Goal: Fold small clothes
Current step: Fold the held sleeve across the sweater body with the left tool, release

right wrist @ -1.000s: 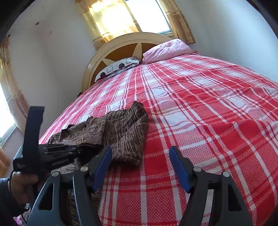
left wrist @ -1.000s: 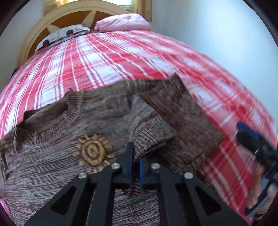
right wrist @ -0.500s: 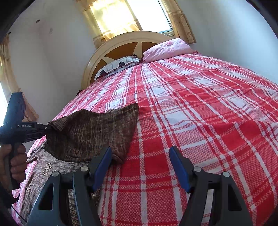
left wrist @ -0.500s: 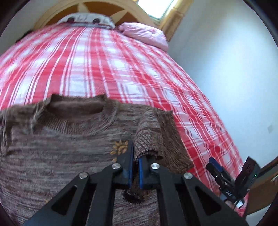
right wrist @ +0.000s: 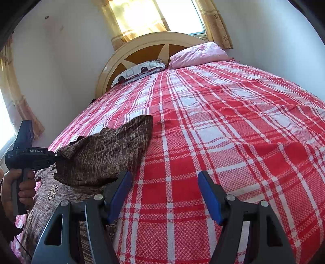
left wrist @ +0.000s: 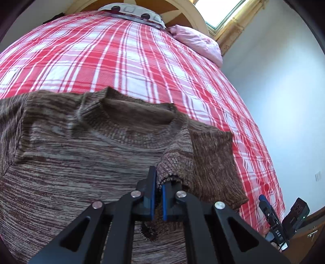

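A small brown striped knit sweater (left wrist: 81, 154) lies front up on the red plaid bed (left wrist: 121, 61), neck hole toward the headboard. My left gripper (left wrist: 159, 178) is shut on the cuff of the right sleeve (left wrist: 211, 158) and holds it lifted, folded across the sweater's body. The right wrist view shows the raised sleeve (right wrist: 105, 154) stretched from the left gripper (right wrist: 55, 156) over the body with its yellow sun pattern (right wrist: 51, 192). My right gripper (right wrist: 164, 195) is open and empty, above the bed just right of the sweater.
A pink pillow (right wrist: 199, 53) and a patterned pillow (right wrist: 140, 72) lie against the wooden headboard (right wrist: 146, 46). A curtained window (right wrist: 150, 16) is behind it. Walls stand close on both sides. The plaid bedspread (right wrist: 233, 142) stretches to the right of the sweater.
My left gripper has carried the sleeve cuff leftward over the sweater's body, and the sleeve now spreads lifted across it. The right gripper has stayed open in place.
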Tool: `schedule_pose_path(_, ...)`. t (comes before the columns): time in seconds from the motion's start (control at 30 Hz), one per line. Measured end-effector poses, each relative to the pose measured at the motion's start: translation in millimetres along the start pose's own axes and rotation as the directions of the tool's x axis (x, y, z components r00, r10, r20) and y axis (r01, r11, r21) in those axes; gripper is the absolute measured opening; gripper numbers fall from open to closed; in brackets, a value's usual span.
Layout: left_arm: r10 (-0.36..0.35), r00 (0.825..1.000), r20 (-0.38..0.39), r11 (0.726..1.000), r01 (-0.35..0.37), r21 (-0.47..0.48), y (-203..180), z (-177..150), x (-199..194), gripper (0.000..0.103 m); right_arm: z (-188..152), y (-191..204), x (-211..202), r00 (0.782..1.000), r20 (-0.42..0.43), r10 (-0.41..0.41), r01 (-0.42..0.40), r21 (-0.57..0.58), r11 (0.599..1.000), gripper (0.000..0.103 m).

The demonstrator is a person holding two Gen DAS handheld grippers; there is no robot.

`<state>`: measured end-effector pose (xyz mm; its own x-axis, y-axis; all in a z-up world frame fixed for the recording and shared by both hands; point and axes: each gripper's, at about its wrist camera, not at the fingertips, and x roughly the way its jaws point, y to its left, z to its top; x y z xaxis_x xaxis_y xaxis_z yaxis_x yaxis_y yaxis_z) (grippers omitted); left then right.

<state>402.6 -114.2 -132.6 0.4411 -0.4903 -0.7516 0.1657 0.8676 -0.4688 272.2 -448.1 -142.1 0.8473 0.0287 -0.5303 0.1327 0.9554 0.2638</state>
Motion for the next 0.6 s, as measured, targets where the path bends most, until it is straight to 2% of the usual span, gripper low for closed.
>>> schedule_pose_path(0.07, 0.001, 1.0, -0.015, 1.0, -0.001, -0.011, 4, -2, 5, 0.005, 1, 8, 1, 1.0, -0.008, -0.005, 0.004, -0.04, 0.999, 0.069)
schedule_pose_path(0.13, -0.012, 1.0, -0.021, 1.0, 0.011, -0.029, 8, -1, 10, 0.005, 2, 29, 4, 0.999, -0.043, 0.005, -0.011, -0.142, 0.99, 0.069)
schedule_pose_path(0.23, -0.008, 1.0, -0.023, 0.999, 0.007, -0.04, 15, 1, 14, 0.005, 0, 69, 19, 0.99, -0.135, -0.029, -0.016, -0.316, 0.949, 0.069)
schedule_pose_path(0.3, -0.006, 1.0, -0.028, 0.999, 0.005, -0.037, 17, 0, 16, 0.006, -2, 84, 31, 0.983, -0.178, -0.048, -0.019, -0.358, 0.933, 0.069)
schedule_pose_path(0.37, 0.009, 1.0, -0.026, 0.999, -0.01, -0.041, 21, -1, 15, 0.009, 0, 86, 43, 0.978, -0.206, -0.033, -0.038, -0.332, 0.943, 0.069)
schedule_pose_path(0.47, 0.036, 0.999, -0.01, 0.995, -0.037, -0.096, 35, 2, 12, 0.014, 2, 63, 57, 0.967, -0.24, -0.087, 0.032, -0.225, 0.974, 0.069)
schedule_pose_path(0.53, 0.066, 0.998, 0.012, 0.988, -0.063, -0.14, 48, 5, 7, 0.012, -1, 51, 54, 0.973, -0.228, -0.041, 0.002, -0.165, 0.986, 0.069)
schedule_pose_path(0.6, 0.108, 0.993, 0.038, 0.982, -0.101, -0.162, 55, 6, 0, 0.012, -2, 47, 51, 0.975, -0.218, -0.049, 0.017, -0.149, 0.989, 0.069)
